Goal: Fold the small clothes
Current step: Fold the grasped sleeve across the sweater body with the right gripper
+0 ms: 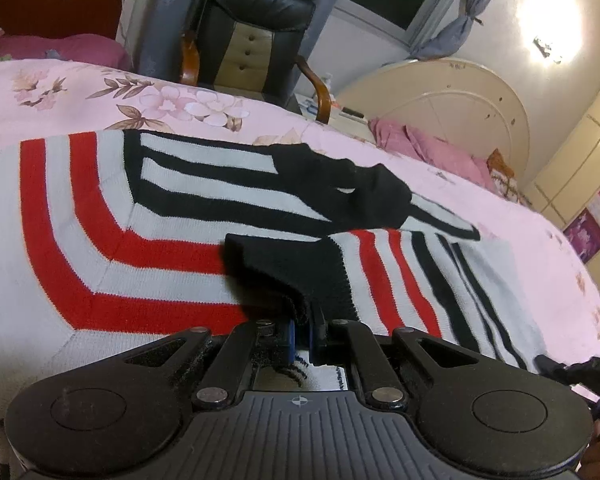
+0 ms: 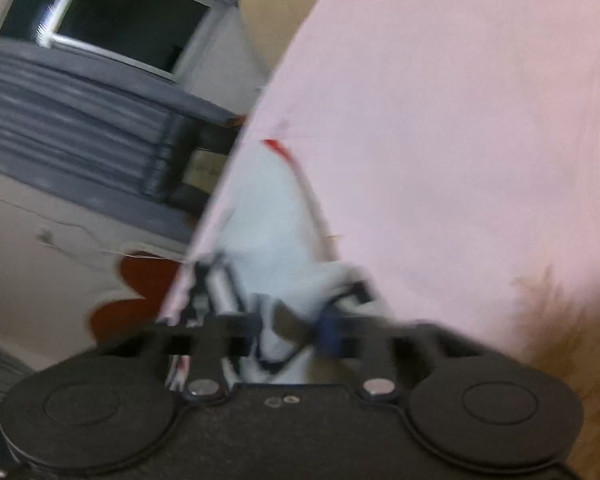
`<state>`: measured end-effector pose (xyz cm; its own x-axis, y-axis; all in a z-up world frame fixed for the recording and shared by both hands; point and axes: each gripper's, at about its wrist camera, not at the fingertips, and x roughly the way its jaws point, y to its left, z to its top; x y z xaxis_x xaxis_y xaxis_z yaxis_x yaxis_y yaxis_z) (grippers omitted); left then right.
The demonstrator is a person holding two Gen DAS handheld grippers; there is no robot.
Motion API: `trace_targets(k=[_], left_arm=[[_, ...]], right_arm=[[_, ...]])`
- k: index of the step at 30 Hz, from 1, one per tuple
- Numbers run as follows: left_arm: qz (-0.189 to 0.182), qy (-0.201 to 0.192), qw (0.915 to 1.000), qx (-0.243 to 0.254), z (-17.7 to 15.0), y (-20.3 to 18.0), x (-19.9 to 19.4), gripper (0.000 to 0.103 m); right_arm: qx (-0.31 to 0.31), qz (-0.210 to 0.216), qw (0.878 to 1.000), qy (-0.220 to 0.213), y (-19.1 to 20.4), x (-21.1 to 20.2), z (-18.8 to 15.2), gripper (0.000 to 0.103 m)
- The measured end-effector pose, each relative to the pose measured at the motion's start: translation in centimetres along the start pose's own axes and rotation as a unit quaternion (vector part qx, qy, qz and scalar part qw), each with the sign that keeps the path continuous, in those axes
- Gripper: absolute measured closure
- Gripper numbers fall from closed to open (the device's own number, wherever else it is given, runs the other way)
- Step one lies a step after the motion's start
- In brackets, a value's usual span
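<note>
Tongs on the left [image 1: 305, 330] angle down at the bed [image 1: 80, 80], pinched together on the black hem of a striped red, white and black sweater [image 1: 120, 240] spread flat there. Right tongs [image 2: 296, 330], rolled sideways in a blurred view, are clamped on white cloth of the sweater. Only the left view shows a chair [image 1: 252, 36] beyond.

Striped sweater [image 1: 140, 216]: knitted cloth, matt, ribbed black cuff. Bedsheet [image 1: 80, 92]: smooth pink floral cotton-like cloth. Far chair [image 1: 252, 28]: glossy black leather, varnished wooden armrests. Left gripper [image 1: 304, 334]: matt black plastic, shiny metal pins.
</note>
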<state>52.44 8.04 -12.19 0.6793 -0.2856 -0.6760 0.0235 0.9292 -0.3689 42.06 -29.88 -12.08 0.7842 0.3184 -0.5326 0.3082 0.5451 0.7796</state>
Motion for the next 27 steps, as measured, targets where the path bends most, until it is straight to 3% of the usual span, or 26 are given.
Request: trace_targets(k=[5,8,10,11,12,14,16,18,20,25,26,27], left_arm=[[0.008,-0.001,0.9999,0.014,-0.3,-0.4,-0.4,0.097],[0.014,-0.005,0.999,0.042,-0.3,-0.7,-0.8,0.097],[0.031,-0.014,0.9981,0.052,-0.3,-0.4,-1.6,0.08],[0.057,-0.03,0.9965,0.055,-0.4,-0.2,-2.4,0.051],[0.086,-0.068,0.9918,0.065,-0.6,-0.4,-3.7,0.04],[0.064,-0.105,0.9892,0.08,-0.5,-1.4,-5.2,0.04],[0.034,-0.103,0.9882,0.109,-0.2,-3.7,-4.6,0.04],[0.019,-0.092,0.9844,0.149,-0.2,-6.3,-3.1,0.04],[0.007,-0.074,0.9817,0.175,-0.1,-8.3,-0.9,0.04],[0.052,-0.038,0.983,0.172,-0.1,-8.6,3.0,0.04],[0.064,-0.04,0.9825,0.17,-0.3,-8.0,3.1,0.04],[0.062,-0.045,0.9838,0.162,-0.4,-7.3,2.9,0.04]], right_arm=[[-0.047,-0.017,0.999,0.005,0.7,0.0,-0.2,0.095],[-0.084,-0.028,0.996,0.004,2.0,-0.9,-0.3,0.086],[-0.146,-0.016,0.989,-0.009,3.6,-2.9,-0.6,0.071],[-0.175,-0.002,0.984,-0.018,4.4,-3.8,-0.7,0.064],[-0.199,0.0,0.98,-0.025,5.0,-4.2,-0.6,0.064],[-0.25,-0.016,0.968,-0.033,6.1,-3.9,-0.1,0.068],[-0.291,-0.035,0.955,-0.037,7.0,-2.3,1.0,0.076],[-0.306,-0.044,0.951,-0.027,7.6,0.4,2.3,0.086],[-0.334,-0.059,0.941,-0.022,8.3,2.8,3.1,0.087],[-0.394,-0.062,0.917,-0.001,10.0,7.0,4.5,0.087],[-0.403,-0.07,0.912,0.012,10.0,7.8,4.8,0.089],[-0.41,-0.092,0.907,0.02,9.7,8.4,5.1,0.098]])
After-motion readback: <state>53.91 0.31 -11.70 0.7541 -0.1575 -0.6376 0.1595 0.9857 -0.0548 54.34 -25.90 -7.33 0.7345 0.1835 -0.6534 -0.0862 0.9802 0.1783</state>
